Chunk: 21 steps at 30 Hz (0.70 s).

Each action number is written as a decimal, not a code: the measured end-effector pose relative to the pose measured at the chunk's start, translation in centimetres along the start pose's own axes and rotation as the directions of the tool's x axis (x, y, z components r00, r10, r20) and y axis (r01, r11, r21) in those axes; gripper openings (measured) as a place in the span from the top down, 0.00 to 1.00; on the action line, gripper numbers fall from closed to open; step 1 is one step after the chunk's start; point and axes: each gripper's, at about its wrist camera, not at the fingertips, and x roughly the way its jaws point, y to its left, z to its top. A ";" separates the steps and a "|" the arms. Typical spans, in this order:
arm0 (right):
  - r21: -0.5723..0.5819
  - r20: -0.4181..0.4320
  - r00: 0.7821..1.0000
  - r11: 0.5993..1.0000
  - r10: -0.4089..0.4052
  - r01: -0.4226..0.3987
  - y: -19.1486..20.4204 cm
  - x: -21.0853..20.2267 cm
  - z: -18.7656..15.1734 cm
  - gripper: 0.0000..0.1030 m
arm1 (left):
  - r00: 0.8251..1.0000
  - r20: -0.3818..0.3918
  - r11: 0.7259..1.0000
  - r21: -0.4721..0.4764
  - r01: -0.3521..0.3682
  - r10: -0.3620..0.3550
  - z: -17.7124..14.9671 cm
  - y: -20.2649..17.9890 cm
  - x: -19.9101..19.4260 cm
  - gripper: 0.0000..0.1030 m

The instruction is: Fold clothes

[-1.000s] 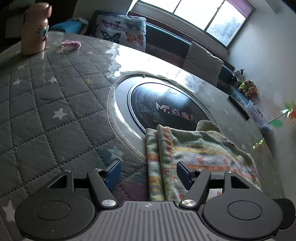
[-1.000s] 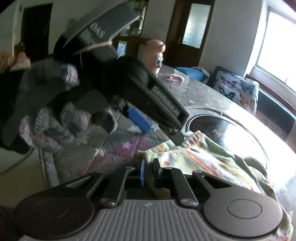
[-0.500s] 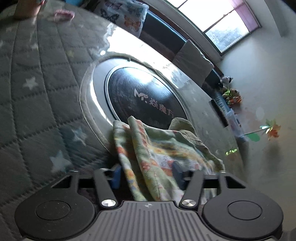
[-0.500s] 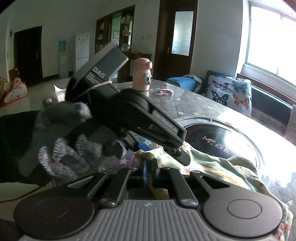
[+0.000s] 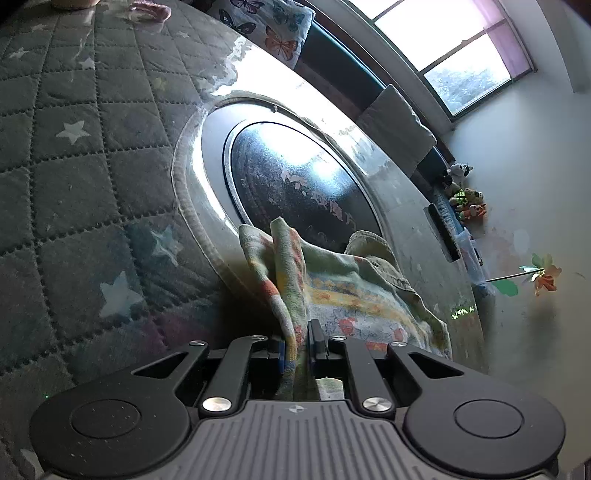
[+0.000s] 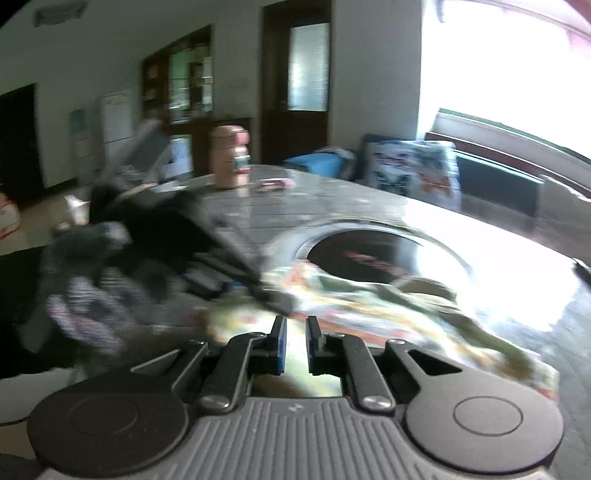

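A colourful patterned garment (image 5: 332,291) lies folded on the round table, partly over the dark glass hotplate (image 5: 295,184). My left gripper (image 5: 295,347) is shut on the garment's near folded edge, with cloth pinched between the pads. In the right wrist view the garment (image 6: 369,306) lies just ahead, blurred. My right gripper (image 6: 295,332) has a narrow gap between its pads, and the cloth shows beyond it; I cannot tell whether it holds any. The left gripper and the gloved hand (image 6: 92,295) sit to its left.
A quilted grey star-patterned cover (image 5: 74,166) lies over the table's left part. A pink bottle (image 6: 231,158) and a small pink item (image 6: 273,183) stand at the far side. A butterfly cushion (image 5: 273,29) and a sofa lie beyond the table.
My left gripper has closed from open onto the garment's edge. My right gripper's pads have parted slightly and its view has swung, with motion blur.
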 end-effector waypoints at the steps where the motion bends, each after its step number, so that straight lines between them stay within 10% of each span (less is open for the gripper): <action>1: 0.012 -0.002 0.999 0.999 -0.032 0.032 -0.8 0.1 0.0 0.88 | 1.000 0.001 1.000 0.001 0.000 0.000 0.0 0.0 0.0 0.88; 21: 0.271 -0.137 0.944 0.905 -0.301 0.328 -15.6 4.9 -3.7 0.81 | 1.000 -0.016 0.998 0.063 -0.018 0.019 0.4 -0.6 0.3 0.88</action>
